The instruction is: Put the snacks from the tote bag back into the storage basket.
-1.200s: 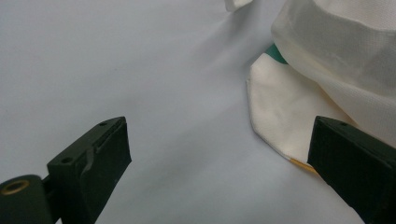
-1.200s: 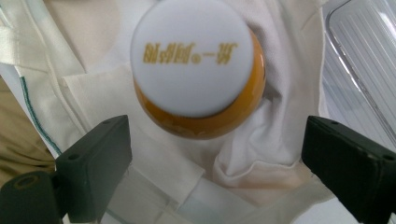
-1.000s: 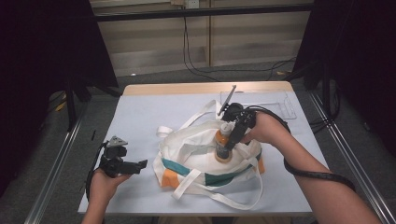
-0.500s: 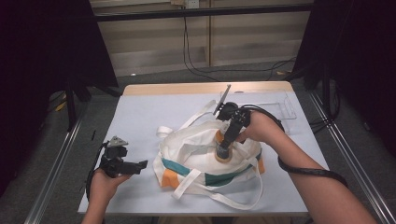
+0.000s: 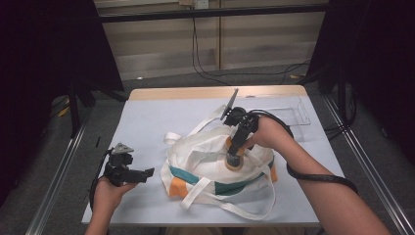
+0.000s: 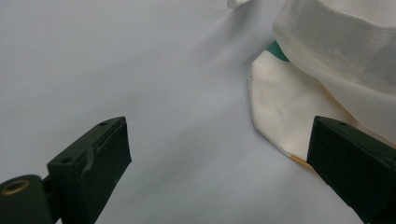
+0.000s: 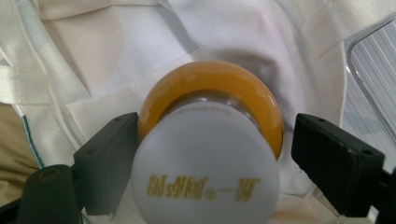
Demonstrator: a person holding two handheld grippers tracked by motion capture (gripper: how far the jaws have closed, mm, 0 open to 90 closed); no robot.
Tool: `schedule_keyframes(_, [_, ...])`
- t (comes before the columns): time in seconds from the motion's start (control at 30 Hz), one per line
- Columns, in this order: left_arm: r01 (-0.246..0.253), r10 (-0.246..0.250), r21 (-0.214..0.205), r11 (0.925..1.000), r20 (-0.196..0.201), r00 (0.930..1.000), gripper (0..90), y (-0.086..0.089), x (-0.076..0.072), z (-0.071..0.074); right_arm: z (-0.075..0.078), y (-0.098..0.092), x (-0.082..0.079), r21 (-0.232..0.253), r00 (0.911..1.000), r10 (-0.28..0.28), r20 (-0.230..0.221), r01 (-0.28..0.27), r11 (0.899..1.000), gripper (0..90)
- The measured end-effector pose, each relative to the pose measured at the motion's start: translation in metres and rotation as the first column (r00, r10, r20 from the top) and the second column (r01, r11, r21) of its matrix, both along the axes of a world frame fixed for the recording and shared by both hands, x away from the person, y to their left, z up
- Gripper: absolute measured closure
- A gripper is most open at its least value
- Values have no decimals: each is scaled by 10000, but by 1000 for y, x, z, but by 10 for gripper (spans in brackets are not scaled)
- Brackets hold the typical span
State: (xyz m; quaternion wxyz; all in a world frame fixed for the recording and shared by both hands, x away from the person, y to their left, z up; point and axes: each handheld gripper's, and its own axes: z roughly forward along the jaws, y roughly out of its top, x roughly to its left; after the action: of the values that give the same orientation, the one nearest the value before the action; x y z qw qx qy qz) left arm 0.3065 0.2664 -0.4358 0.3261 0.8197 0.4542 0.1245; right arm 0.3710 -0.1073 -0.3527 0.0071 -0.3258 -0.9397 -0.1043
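Note:
A white cloth bag (image 5: 215, 171) with teal and orange patches and long straps lies at the table's middle. On it stands a yellow bottle (image 5: 234, 162) with a white cap (image 7: 205, 172). My right gripper (image 5: 234, 157) points down over the bottle, and its jaws have just been closing around the cap. In the right gripper view (image 7: 217, 140) the left pad is at the cap and a gap remains at the right pad. My left gripper (image 5: 147, 172) rests open on the table left of the bag, with nothing between its fingertips (image 6: 219, 140).
A clear plastic tray (image 5: 293, 115) sits at the back right of the pale table cover (image 5: 161, 117). The bag's straps (image 5: 230, 208) trail toward the front edge. Metal rails run along both sides of the table.
The right gripper stays over the bottle on the bag with barely any shift. The left hand has kept still.

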Motion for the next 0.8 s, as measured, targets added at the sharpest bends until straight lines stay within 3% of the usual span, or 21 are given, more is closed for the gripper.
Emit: schedule_keyframes(0.8, [-103,103,-84,9999,98,9999,59,3,0,0,-3,12,3,-201,9997,164,-175,-168,9997,297])
